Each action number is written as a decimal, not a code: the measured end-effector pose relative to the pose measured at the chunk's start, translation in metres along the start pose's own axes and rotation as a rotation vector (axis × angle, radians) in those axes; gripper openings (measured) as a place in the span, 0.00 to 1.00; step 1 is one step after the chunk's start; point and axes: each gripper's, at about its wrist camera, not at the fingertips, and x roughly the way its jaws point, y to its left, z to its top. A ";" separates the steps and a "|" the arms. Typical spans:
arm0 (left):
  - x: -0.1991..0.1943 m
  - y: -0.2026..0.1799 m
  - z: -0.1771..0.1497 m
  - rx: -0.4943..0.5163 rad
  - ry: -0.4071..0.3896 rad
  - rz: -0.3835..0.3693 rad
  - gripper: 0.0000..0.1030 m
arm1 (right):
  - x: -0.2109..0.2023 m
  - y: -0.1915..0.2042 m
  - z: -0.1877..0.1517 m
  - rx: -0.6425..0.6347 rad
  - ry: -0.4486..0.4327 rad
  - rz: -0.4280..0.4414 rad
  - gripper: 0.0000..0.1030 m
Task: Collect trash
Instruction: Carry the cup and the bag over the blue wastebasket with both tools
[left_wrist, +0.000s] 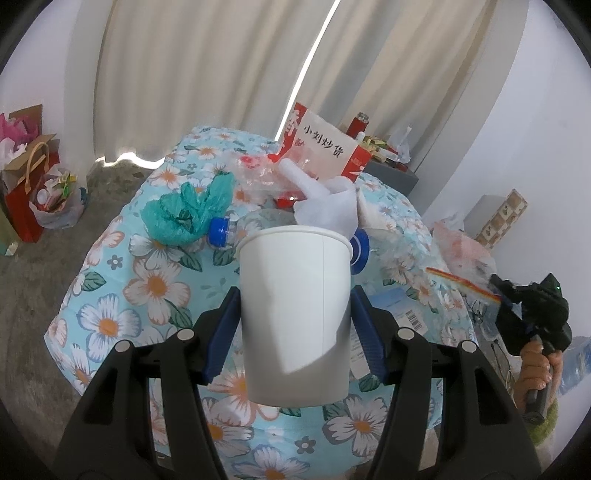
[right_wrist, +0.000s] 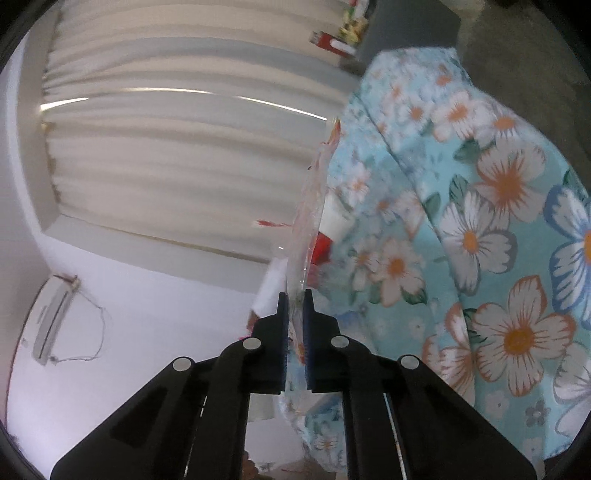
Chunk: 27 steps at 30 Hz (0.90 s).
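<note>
My left gripper (left_wrist: 294, 306) is shut on a white paper cup (left_wrist: 293, 314), held upright above the flowered tablecloth (left_wrist: 155, 288); white tissue (left_wrist: 328, 212) sticks out of the cup's mouth. Behind it lie a teal plastic bag (left_wrist: 188, 212), a crushed clear bottle with a blue cap (left_wrist: 221, 230) and a red and white snack box (left_wrist: 325, 144). My right gripper (right_wrist: 295, 295) is shut on the edge of a clear plastic bag (right_wrist: 304, 236) with a rainbow strip, lifted off the cloth. In the left wrist view that gripper (left_wrist: 495, 291) shows at the right, held by a hand (left_wrist: 535, 365).
Cream curtains (left_wrist: 207, 74) hang behind the table. Gift bags (left_wrist: 33, 184) full of wrappers stand on the floor at the left. A grey cabinet (left_wrist: 391, 173) with red items is at the back right. An air conditioner (right_wrist: 50, 321) hangs on the white wall.
</note>
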 end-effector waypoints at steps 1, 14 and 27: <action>-0.002 -0.002 0.001 0.005 -0.007 -0.005 0.55 | -0.004 0.002 -0.001 -0.005 -0.009 0.008 0.07; -0.007 -0.045 0.013 0.089 -0.036 -0.068 0.55 | -0.063 0.014 -0.005 -0.040 -0.119 0.076 0.07; 0.016 -0.143 0.027 0.242 -0.034 -0.198 0.55 | -0.143 0.006 0.002 -0.068 -0.302 0.059 0.07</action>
